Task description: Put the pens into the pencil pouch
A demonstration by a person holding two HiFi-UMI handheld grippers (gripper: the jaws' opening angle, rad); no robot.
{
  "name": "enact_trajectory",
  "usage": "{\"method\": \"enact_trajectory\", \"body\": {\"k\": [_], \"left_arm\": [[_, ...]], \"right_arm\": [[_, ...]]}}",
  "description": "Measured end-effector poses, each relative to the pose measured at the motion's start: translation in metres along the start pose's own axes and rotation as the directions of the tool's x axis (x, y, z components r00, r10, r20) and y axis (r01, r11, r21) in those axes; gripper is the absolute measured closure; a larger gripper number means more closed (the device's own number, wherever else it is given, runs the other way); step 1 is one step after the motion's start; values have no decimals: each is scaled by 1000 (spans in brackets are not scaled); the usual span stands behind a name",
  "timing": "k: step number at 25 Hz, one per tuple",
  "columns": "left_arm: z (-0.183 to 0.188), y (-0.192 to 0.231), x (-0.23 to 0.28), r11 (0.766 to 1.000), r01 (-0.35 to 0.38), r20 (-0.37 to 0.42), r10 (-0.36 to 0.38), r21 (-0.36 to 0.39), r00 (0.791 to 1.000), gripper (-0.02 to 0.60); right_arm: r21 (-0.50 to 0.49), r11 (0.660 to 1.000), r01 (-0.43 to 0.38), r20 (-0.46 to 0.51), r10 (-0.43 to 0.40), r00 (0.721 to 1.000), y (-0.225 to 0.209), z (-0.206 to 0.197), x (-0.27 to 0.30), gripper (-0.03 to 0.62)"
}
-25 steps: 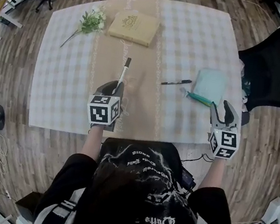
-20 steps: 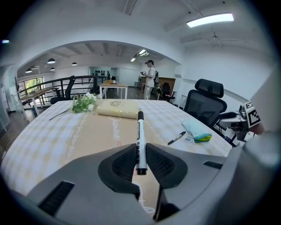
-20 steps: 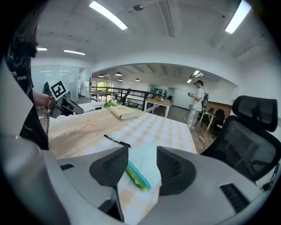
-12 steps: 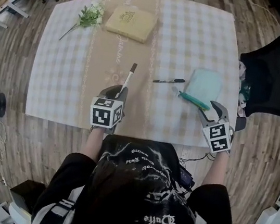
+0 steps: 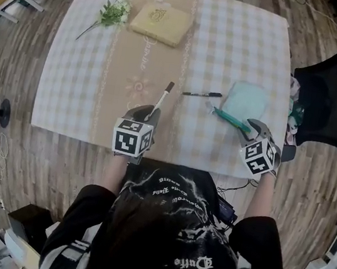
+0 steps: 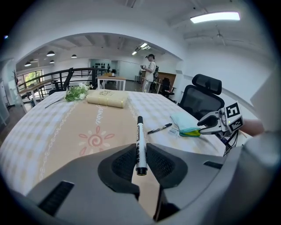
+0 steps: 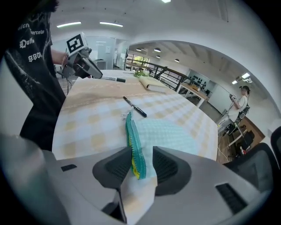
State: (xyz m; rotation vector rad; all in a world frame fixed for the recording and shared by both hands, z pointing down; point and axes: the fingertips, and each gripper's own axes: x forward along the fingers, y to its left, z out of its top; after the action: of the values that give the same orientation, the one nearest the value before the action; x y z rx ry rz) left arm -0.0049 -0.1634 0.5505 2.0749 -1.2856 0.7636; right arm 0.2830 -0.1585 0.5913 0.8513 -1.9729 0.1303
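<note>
Pencil pouch (image 5: 248, 100) lies on the table (image 5: 87, 86) well right of the marker pen (image 6: 140, 136) pinched, tip pointing away, in the left gripper's (image 6: 141, 151) jaws, while the right gripper's (image 7: 141, 153) jaws, which have just been closing, straddle its raised zip edge (image 7: 131, 136) without yet clamping it

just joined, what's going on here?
A person works two handheld grippers at a table. The left gripper is shut on a marker. The right gripper has just been closing its jaws around the zipper edge of the teal pouch, with a gap still on one side. A second pen lies beside the pouch.
</note>
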Motion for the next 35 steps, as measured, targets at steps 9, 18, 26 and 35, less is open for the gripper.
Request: {"method": "enact_trajectory", "body": {"k": [9, 18, 26, 35], "left_arm": [[-5, -27, -9, 997, 49, -9, -49, 51, 999, 494], [18, -78, -7, 932, 150, -30, -148, 330, 989, 494], [42, -127, -20, 863, 201, -21, -217, 464, 976, 495], [66, -141, -23, 881, 279, 41, -318, 383, 947, 508]], "right_arm": [[127, 992, 1, 58, -9, 998, -12, 10, -7, 566], [359, 931, 57, 134, -112, 985, -42, 42, -33, 566], [525, 849, 53, 193, -180, 965, -51, 60, -51, 568], [634, 773, 5, 238, -202, 950, -41, 71, -53, 569]]}}
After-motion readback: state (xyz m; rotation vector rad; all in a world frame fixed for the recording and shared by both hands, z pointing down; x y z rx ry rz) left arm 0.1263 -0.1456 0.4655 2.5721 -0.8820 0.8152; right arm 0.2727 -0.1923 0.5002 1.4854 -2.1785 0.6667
